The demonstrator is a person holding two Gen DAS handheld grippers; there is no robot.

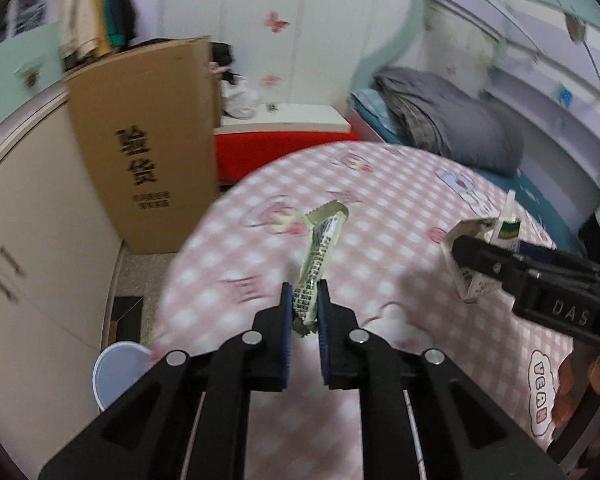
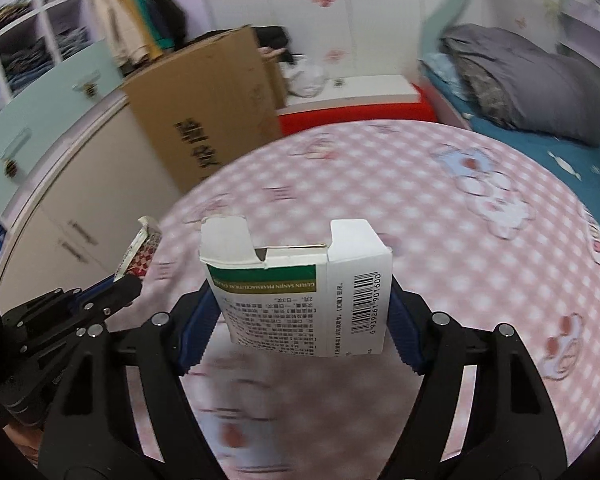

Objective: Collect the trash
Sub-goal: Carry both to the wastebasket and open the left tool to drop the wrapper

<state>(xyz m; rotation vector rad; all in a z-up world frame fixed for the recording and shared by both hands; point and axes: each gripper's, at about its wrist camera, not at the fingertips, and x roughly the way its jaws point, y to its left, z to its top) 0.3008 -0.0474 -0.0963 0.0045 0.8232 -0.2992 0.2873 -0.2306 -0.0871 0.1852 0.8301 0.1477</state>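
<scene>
Pale wall [image 1: 300,20] with butterfly stickers at twelve o'clock; cardboard box [image 1: 148,140] leaning at ten; cream cabinet [image 1: 32,220] at nine; bed [image 2: 540,92], perhaps bunked, at two.

I see a round table [image 1: 400,216] under me, covered with a pink-and-white checked cloth [image 2: 380,184] printed with cartoon figures and small motifs. The cloth lies flat over the whole top and hangs past the rim. I cannot make out anything resting directly on it; the picture is blurred. Left of the table, down by the floor, a pale blue bin [image 1: 116,372] shows just beside the rim.
</scene>
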